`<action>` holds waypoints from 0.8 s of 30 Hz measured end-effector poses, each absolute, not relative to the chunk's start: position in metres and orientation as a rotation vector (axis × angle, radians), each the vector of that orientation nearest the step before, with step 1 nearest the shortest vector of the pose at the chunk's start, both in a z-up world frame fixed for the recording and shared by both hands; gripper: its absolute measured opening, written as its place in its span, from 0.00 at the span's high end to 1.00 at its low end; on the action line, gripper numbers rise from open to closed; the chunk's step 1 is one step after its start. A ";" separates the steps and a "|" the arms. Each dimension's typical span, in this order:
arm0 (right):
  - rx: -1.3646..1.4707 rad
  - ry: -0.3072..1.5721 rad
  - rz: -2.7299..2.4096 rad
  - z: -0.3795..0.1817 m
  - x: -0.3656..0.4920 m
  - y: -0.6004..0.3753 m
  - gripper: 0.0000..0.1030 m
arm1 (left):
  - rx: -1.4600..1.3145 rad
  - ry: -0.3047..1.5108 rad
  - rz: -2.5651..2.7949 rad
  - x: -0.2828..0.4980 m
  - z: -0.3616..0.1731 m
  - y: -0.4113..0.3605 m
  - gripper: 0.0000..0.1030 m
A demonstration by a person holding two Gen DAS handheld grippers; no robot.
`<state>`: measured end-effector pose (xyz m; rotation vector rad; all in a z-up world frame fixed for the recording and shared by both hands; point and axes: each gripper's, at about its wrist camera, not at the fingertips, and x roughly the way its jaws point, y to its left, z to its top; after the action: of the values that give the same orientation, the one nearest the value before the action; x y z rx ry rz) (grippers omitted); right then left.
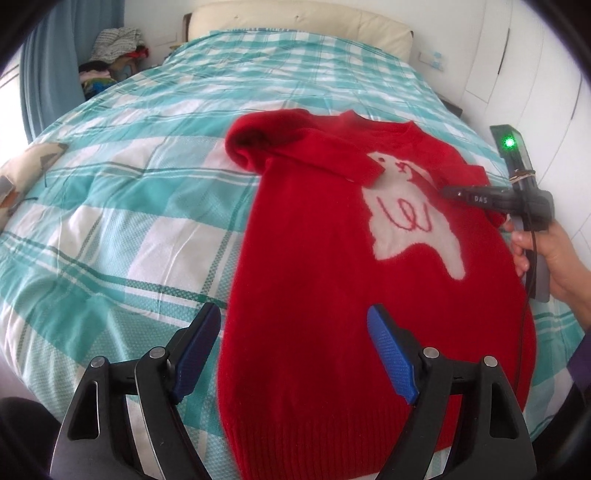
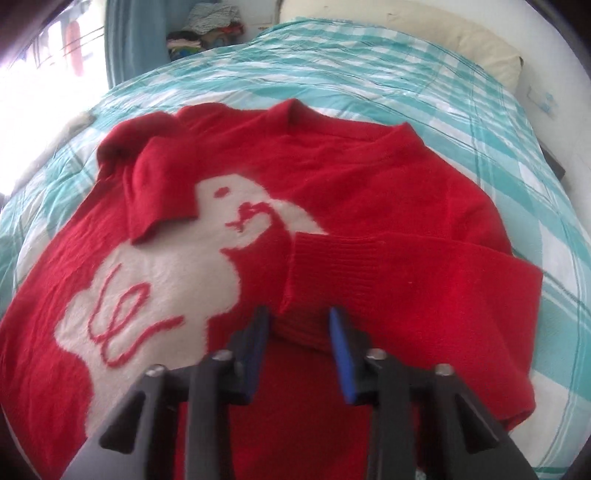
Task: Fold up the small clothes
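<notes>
Blue-padded left gripper (image 1: 295, 312) is nearest, released, its jaws spread wide above the lower left edge of a red sweater (image 1: 332, 258); nothing is between the pads. Right gripper (image 2: 299, 321), held in a hand (image 1: 554, 266) at the sweater's right edge, shows a clear gap between its pads in its own view. The ribbed cuff of the right sleeve (image 2: 406, 266) lies at the fingertips, and no pad is seen pressing on it, so it reads as released.

The sweater lies flat, front up, on a teal-and-white checked bedspread (image 1: 129, 184), hem nearest, collar farthest. A white animal figure (image 1: 406, 221) marks the chest. Both sleeves are folded inward across the front: the left sleeve (image 1: 314, 155) covers part of the figure's head, and the right sleeve lies across its lower right.

Beyond: a cream pillow (image 1: 295, 22) at the head of the bed, and a pile of clothes (image 1: 114, 48) beside a blue curtain (image 1: 48, 74).
</notes>
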<state>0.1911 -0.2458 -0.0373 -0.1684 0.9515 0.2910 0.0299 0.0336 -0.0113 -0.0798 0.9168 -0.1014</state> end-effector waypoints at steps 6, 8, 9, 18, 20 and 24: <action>0.152 0.758 0.058 0.038 0.151 -0.373 0.94 | -0.119 0.946 -0.132 0.031 -0.012 0.034 0.19; 0.219 0.695 -0.065 0.056 0.123 -0.425 0.94 | -0.128 0.946 -0.134 0.031 -0.012 0.034 0.19; 0.243 0.673 -0.123 0.062 0.111 -0.449 0.94 | -0.131 0.945 -0.133 0.031 -0.012 0.034 0.19; 0.764 0.607 -0.451 0.031 0.018 -0.608 0.94 | -0.108 0.980 -0.104 0.034 -0.023 0.030 0.19; 0.783 0.608 -0.500 0.030 0.006 -0.617 0.94 | -0.101 0.977 -0.099 0.034 -0.024 0.030 0.19; 0.882 0.649 -0.522 0.014 -0.012 -0.628 0.94 | -0.087 0.990 -0.096 0.035 -0.027 0.029 0.19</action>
<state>-0.0116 -0.6283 0.0143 0.8820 0.6492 -0.5223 0.0347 0.0291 -0.0269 -0.0869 0.9900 -0.0957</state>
